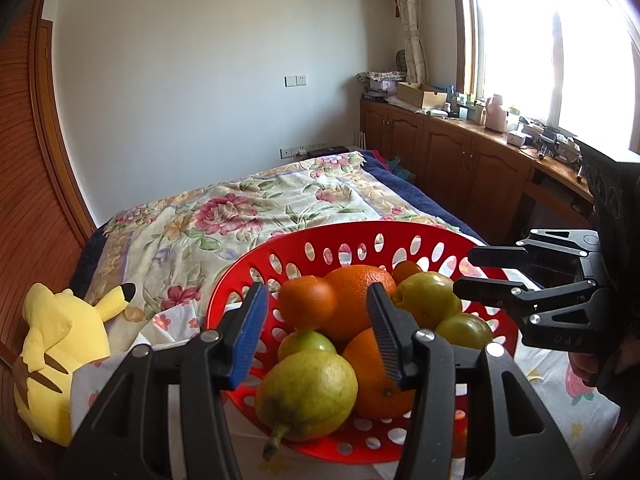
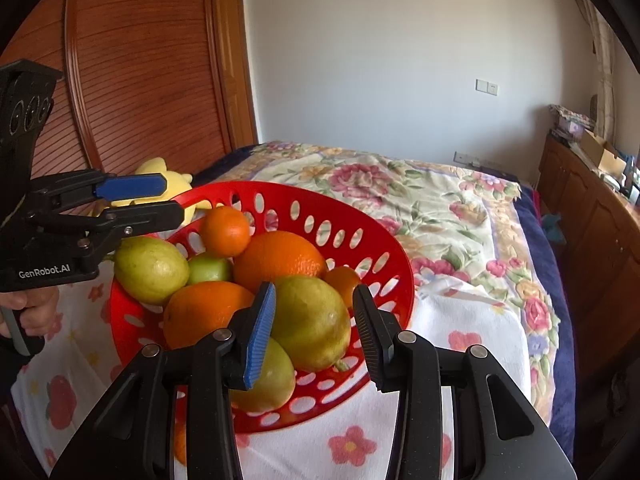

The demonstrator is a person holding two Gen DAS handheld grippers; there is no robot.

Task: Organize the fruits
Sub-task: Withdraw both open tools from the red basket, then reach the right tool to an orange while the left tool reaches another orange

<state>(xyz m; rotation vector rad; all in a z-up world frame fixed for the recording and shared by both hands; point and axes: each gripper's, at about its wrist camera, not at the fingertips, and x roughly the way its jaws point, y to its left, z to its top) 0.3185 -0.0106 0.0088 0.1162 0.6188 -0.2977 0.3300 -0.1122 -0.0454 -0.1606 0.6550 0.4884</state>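
Red basket (image 1: 224, 300) | left hand-held gripper (image 1: 318, 336) tilted down, parted, empty | right hand-held gripper (image 2: 314, 328) likewise

A bed (image 1: 248, 208) under a floral quilt (image 2: 400, 200) fills the middle of the room, backed by a plain white wall (image 1: 192, 60) with a switch plate (image 1: 296, 80) and low sockets. Louvred wooden wardrobe doors (image 2: 148, 68) close one side. Along the other, wooden cabinets (image 1: 452, 152) with a cluttered top run beneath a bright window (image 1: 552, 48) with a patterned curtain (image 1: 412, 20).
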